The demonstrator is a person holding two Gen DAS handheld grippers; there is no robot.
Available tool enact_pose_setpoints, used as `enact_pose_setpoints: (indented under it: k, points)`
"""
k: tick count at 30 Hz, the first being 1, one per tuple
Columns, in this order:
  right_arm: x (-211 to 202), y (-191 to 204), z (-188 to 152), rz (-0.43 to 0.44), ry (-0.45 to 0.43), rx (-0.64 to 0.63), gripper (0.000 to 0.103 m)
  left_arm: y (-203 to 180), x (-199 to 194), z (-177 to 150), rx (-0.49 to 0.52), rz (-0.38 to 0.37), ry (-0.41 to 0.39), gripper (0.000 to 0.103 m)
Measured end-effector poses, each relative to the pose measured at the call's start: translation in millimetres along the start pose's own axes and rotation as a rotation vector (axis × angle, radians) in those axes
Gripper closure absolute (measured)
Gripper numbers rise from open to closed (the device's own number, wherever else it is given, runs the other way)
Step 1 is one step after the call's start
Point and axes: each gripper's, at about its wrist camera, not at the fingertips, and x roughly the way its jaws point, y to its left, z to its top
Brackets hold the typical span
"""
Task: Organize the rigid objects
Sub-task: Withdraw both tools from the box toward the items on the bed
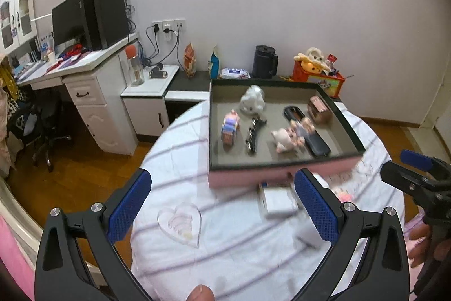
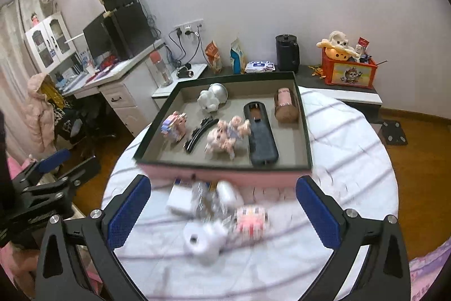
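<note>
Hovering both tools above the near edge of the round desk (image 2: 352, 148), I have the left gripper (image 1: 222, 205) and the right gripper (image 2: 222, 210) spread wide, fingers holding nothing.

The tray (image 2: 225, 177), pink-sided with a dark rim, sits toward the far side of the desk and already holds a white figurine (image 2: 208, 100), a blocky pink toy (image 2: 174, 127), a black hair clip (image 2: 200, 133), a pink pig figure (image 2: 225, 137), a dark case (image 2: 260, 136) and a brownish jar (image 2: 286, 105). Loose items lie just in front of the tray: a white box (image 2: 180, 198), a white cylinder (image 2: 203, 243) and a pink striped block (image 2: 251, 220), all blurred. A clear heart-shaped piece (image 1: 180, 224) lies apart on the left.

I judge the next step to be picking one loose item. I would take the pink block with the right tool, since it sits between those fingers, come down straight, close across its flat sides, and lift clear of the tray rim before placing it in the open patch near the front right.

The desk wears a white cloth with faint purple stripes, which may wrinkle under a drag. Beyond are a wood floor (image 2: 417, 148), a pale wall, a computer workstation (image 1: 84, 64) on the left and a low cabinet with a kettle (image 2: 287, 52).
</note>
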Motion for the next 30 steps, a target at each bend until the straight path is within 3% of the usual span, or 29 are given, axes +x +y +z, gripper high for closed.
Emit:
enact_pose_setpoints:
  k: [14,30]
  points:
    - [-60,-8,-80,-0.075,-0.015,0.008,0.000,-16,-44,-60,0.004,-0.020,0.034,0.000]
    - [-73,-2,-93,-0.089,-0.032,-0.002,0.000,-16,-57,-76,-0.009,-0.019,0.045,0.000]
